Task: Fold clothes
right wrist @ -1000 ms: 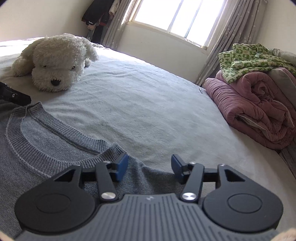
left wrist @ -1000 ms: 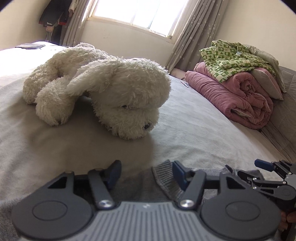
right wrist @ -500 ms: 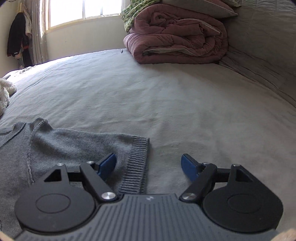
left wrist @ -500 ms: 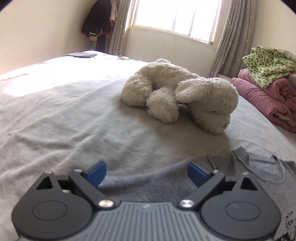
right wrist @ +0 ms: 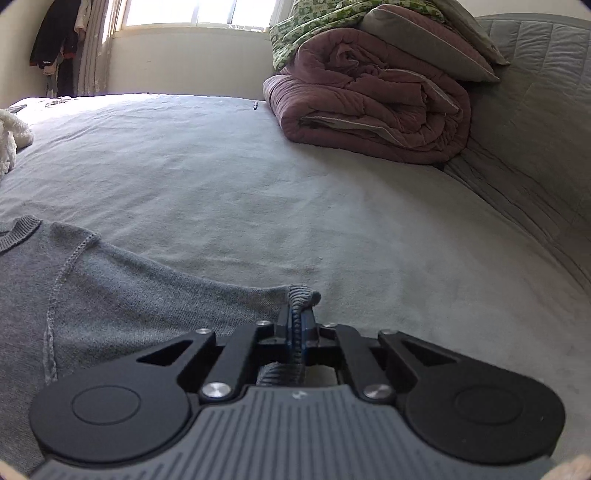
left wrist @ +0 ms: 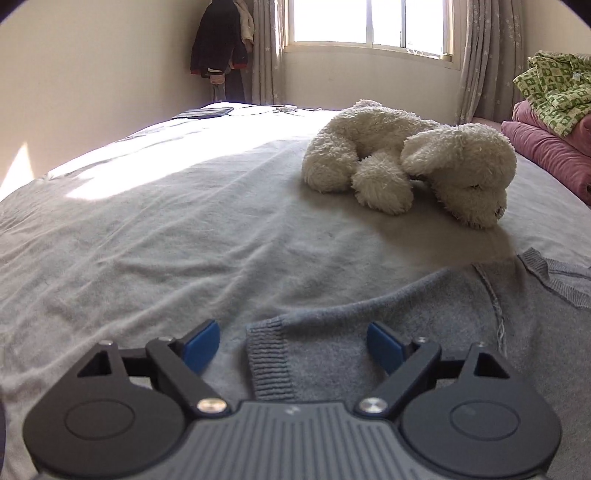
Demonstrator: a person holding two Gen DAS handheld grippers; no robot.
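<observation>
A grey knit sweater (left wrist: 424, 325) lies flat on the bed. In the left wrist view its left sleeve's ribbed cuff (left wrist: 267, 358) lies between the blue pads of my left gripper (left wrist: 293, 347), which is open and low over the cuff. In the right wrist view the sweater (right wrist: 122, 295) spreads to the left, and my right gripper (right wrist: 298, 325) is shut on the ribbed cuff (right wrist: 301, 295) of the right sleeve, which bunches up between the pads.
A white plush dog (left wrist: 410, 158) lies on the grey bedsheet (left wrist: 147, 240) beyond the sweater. A rolled pink quilt (right wrist: 369, 107) with green patterned bedding (right wrist: 314, 26) on top sits by the padded headboard (right wrist: 535, 110). Dark clothes (left wrist: 218, 48) hang in the far corner.
My right gripper has closed on the right sleeve cuff. My left gripper has moved to the left sleeve end, so the cuff now lies between its open fingers.
</observation>
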